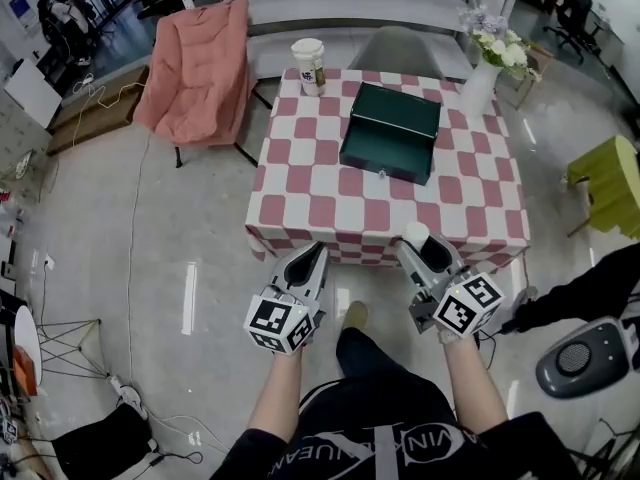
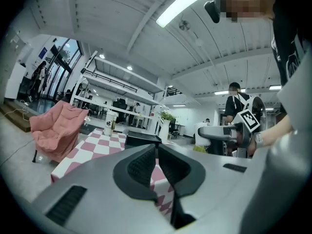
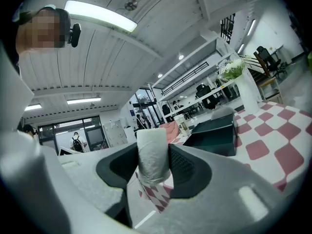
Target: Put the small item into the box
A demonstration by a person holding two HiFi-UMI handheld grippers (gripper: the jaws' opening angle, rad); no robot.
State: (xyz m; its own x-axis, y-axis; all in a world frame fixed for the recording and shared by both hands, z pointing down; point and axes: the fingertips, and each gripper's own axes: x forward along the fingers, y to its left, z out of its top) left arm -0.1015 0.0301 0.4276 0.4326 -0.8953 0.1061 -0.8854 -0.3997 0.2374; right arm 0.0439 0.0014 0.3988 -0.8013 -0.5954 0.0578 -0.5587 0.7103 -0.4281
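A dark green box (image 1: 390, 131) lies open on the pink-and-white checked table (image 1: 330, 198); the right gripper view shows the box (image 3: 214, 131) ahead. My right gripper (image 1: 420, 245) hovers at the table's near edge, shut on a small white roll (image 1: 416, 234). That roll (image 3: 153, 155) stands upright between the jaws. My left gripper (image 1: 311, 259) hangs just short of the near edge, shut with nothing in it; its jaws meet in the left gripper view (image 2: 157, 150), where the box (image 2: 142, 139) shows beyond.
A paper cup (image 1: 309, 66) stands at the table's far left corner and a white vase of flowers (image 1: 484, 68) at the far right. A pink armchair (image 1: 195, 68) sits left of the table, a yellow stool (image 1: 606, 183) to the right. Cables trail on the floor at left.
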